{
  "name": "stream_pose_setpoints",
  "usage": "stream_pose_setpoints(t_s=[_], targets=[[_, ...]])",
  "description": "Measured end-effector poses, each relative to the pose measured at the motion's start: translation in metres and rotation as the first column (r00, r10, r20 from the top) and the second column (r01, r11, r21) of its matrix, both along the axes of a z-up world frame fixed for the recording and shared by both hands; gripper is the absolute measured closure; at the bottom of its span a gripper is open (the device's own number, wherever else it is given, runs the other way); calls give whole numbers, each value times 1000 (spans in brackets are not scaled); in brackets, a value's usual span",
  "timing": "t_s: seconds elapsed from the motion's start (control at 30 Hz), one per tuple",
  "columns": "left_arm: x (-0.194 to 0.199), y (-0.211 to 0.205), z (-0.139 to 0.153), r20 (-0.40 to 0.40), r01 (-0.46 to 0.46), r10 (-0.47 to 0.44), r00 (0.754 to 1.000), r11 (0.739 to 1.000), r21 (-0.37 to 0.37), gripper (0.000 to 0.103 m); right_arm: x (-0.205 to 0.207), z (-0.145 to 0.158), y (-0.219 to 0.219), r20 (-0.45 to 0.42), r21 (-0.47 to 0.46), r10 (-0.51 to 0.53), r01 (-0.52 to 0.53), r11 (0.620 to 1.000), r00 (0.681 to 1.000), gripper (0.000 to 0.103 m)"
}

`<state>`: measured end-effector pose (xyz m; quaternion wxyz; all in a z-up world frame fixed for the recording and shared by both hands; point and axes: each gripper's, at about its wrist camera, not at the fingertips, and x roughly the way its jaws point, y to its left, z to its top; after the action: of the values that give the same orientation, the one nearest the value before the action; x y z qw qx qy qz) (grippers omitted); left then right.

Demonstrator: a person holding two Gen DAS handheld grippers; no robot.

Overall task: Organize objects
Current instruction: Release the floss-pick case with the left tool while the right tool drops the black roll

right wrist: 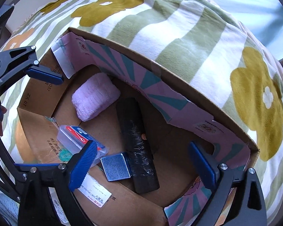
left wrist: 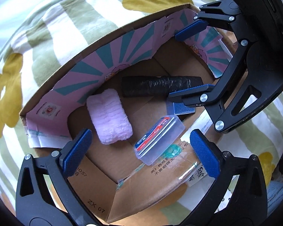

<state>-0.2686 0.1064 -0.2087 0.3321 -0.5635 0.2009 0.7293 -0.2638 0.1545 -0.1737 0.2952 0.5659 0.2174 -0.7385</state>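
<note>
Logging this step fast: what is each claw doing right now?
Left claw: open, holding nothing, over the box.
Right claw: open, holding nothing.

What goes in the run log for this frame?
left gripper: open | right gripper: open | brown cardboard box: holds folded pink towel, black wrapped roll

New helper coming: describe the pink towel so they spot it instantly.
Look inside the open cardboard box sitting on the flowered blanket. On its floor, beside the black wrapped roll, lies the pink towel: the only soft, fluffy thing there, folded into a bundle.
</note>
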Motion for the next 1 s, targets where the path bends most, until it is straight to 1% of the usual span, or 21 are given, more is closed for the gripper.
stream_pose_setpoints(t_s=[0.07, 0.17, 0.33, 0.37, 0.4, 0.5, 0.6, 0.77, 0.9, 1.0], targets=[[0, 2, 1, -7, -6, 6, 1000, 1000, -5, 0, 0, -1, 0, 7, 2, -4, 4, 1000, 1000, 7], [12, -7, 13, -5, -18, 18, 1000, 1000, 9, 0, 2, 2, -1, 6, 8, -3, 3, 1000, 1000, 7], [20, -14, 28, -26, -31, 32, 999, 999, 21, 0, 7, 17, -2, -5, 3, -9, 9, 1000, 1000, 7], [21, -15, 32, -31, -35, 35, 999, 999, 23, 0, 8, 22, -2, -9, -1, -9, 9, 1000, 1000, 7], [23, -17, 37, -45, -102, 103, 994, 995, 18, 0, 11, 29, -2, -16, -4, -10, 10, 1000, 1000, 7], [29, -22, 58, -70, -125, 126, 989, 992, 22, 0, 19, 53, -2, -37, -19, -20, 19, 1000, 999, 7], [37, -30, 84, -93, -160, 164, 982, 986, 45, 0, 30, 82, 0, -56, -41, -36, 34, 999, 998, 7], [58, -47, 132, -132, -246, 255, 958, 966, 83, 0, 55, 130, 0, -103, -76, -63, 56, 996, 993, 7], [77, -64, 167, -129, -332, 351, 927, 932, 146, 0, 79, 165, 6, -140, -98, -122, 109, 989, 983, 7], [94, -75, 191, -135, -383, 406, 904, 908, 168, 0, 97, 189, 11, -163, -114, -186, 169, 979, 969, 7]])
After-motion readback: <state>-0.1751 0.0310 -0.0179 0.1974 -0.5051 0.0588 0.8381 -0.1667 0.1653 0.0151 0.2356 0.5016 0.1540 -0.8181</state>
